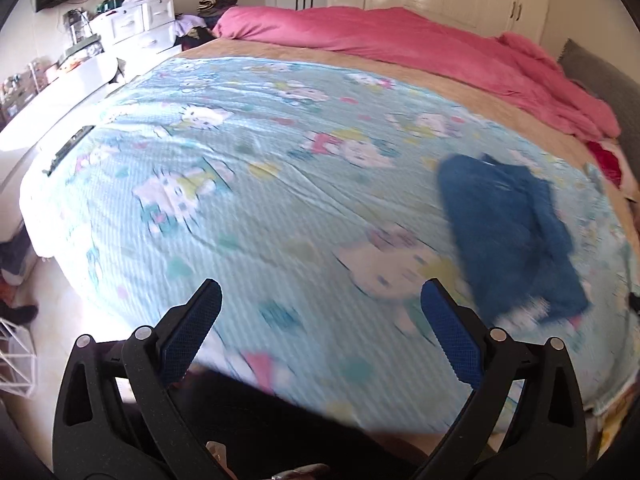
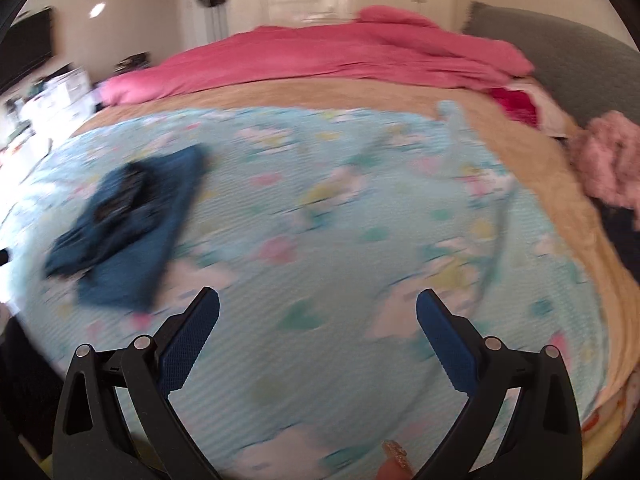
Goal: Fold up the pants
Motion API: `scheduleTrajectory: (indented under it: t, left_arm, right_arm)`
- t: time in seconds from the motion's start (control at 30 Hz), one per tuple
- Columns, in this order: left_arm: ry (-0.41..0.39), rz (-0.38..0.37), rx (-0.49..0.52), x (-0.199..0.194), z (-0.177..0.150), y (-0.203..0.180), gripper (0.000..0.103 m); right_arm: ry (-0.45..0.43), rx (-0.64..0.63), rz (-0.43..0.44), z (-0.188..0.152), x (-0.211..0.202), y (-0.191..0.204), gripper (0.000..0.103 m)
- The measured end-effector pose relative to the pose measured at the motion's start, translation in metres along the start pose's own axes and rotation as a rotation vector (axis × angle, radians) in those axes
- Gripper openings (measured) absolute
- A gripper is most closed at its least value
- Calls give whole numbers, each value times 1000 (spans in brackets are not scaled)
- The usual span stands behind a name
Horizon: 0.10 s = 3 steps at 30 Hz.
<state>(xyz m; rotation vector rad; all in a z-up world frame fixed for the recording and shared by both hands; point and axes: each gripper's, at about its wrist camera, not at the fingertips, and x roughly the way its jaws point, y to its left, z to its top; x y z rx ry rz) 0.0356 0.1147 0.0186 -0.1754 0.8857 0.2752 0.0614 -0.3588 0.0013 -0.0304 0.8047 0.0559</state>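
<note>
Dark blue pants (image 1: 512, 232) lie in a compact folded heap on the light blue cartoon-print blanket (image 1: 248, 200), at the right in the left wrist view. They also show at the left in the right wrist view (image 2: 128, 224), on the same blanket (image 2: 340, 240). My left gripper (image 1: 320, 292) is open and empty above the blanket's near part, left of the pants. My right gripper (image 2: 318, 300) is open and empty above the blanket, right of the pants. Both views are motion-blurred.
A pink duvet (image 1: 400, 40) is bunched along the far side of the bed over a tan cover (image 2: 560, 168). A grey headboard (image 2: 560, 48) and a pink fluffy item (image 2: 608, 160) are at the right. White drawers and clutter (image 1: 132, 28) stand at the left, past the bed edge.
</note>
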Motion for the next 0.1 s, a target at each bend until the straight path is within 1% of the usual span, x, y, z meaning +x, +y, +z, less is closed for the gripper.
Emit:
scheduleTrajectory:
  t: [0.1]
  left_arm:
    - [4,132,12,46,51,30,94]
  right_arm:
    - [16,89,-146,31,32,-70,99]
